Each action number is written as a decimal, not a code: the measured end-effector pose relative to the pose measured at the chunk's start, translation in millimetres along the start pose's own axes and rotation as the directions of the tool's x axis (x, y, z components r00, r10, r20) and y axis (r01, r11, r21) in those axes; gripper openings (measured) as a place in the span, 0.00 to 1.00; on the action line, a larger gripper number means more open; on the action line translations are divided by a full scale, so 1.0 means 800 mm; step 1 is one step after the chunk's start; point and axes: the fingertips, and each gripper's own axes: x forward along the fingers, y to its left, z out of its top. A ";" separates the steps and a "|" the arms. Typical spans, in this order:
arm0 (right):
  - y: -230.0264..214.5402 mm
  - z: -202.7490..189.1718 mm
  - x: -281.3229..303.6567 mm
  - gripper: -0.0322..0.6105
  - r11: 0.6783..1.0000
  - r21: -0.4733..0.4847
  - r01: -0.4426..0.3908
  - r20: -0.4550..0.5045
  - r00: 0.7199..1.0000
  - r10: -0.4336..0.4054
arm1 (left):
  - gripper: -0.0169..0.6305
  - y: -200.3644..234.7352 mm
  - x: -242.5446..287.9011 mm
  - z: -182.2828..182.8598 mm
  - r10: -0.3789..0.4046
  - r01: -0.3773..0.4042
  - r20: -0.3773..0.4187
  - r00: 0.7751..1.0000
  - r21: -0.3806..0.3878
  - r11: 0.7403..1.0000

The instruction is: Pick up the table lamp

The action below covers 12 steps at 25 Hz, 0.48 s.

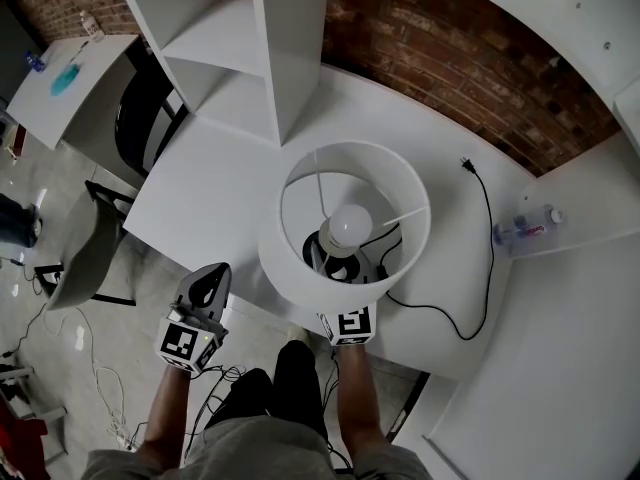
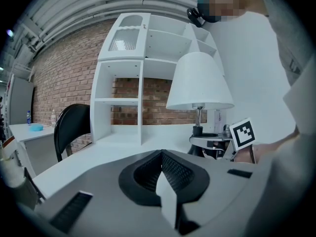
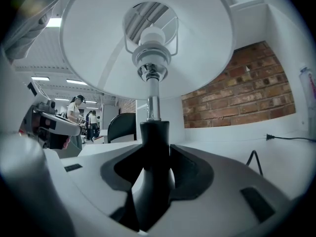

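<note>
**Tool grips lamp by the neck**

Nearest the camera, the left tool [image 1: 213,271] hangs at the near edge of the white counter [image 1: 200,198], jaws pressed together on nothing; just beside it, the right tool [image 3: 155,154] pinches the black neck of the white-shaded table lamp [image 1: 350,226], upright on the counter; a black power cord [image 1: 487,238] trails beyond; a white shelf unit [image 1: 285,48] backs onto the red brick wall [image 1: 450,58].

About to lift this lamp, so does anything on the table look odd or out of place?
Only the cord: it trails loose across the table, its plug lying free near the brick wall. The table lamp stands upright; nothing looks spilled.
</note>
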 end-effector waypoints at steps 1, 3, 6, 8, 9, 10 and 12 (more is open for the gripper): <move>0.001 0.000 0.000 0.32 1.000 -0.005 -0.002 -0.003 1.000 0.002 | 0.03 -0.002 0.000 -0.001 -0.003 0.003 0.000 1.000 0.000 1.000; 0.003 0.001 -0.001 0.32 1.000 -0.018 -0.006 -0.015 1.000 0.006 | 0.03 -0.004 -0.001 -0.003 -0.007 0.007 -0.002 1.000 -0.001 1.000; 0.004 0.000 -0.004 0.32 0.999 -0.037 -0.002 -0.036 0.999 0.000 | 0.03 -0.007 -0.002 -0.002 -0.012 0.012 0.004 1.000 0.000 1.000; 0.004 -0.001 -0.009 0.31 0.999 -0.038 0.005 -0.049 0.999 -0.007 | 0.03 -0.011 -0.002 0.002 -0.023 0.023 0.017 1.000 0.006 1.000; 0.004 -0.001 -0.012 0.31 0.999 -0.039 0.007 -0.056 0.998 -0.010 | 0.03 -0.013 -0.003 0.003 -0.026 0.026 0.018 0.999 0.007 1.000; 0.005 -0.001 -0.015 0.31 0.999 -0.040 0.009 -0.064 0.998 -0.011 | 0.03 -0.014 -0.004 0.003 -0.029 0.029 0.017 0.999 0.007 1.000; 0.005 -0.003 -0.022 0.31 0.999 -0.046 0.008 -0.074 0.997 -0.012 | 0.03 -0.016 -0.006 0.003 -0.033 0.033 0.012 0.999 0.004 0.999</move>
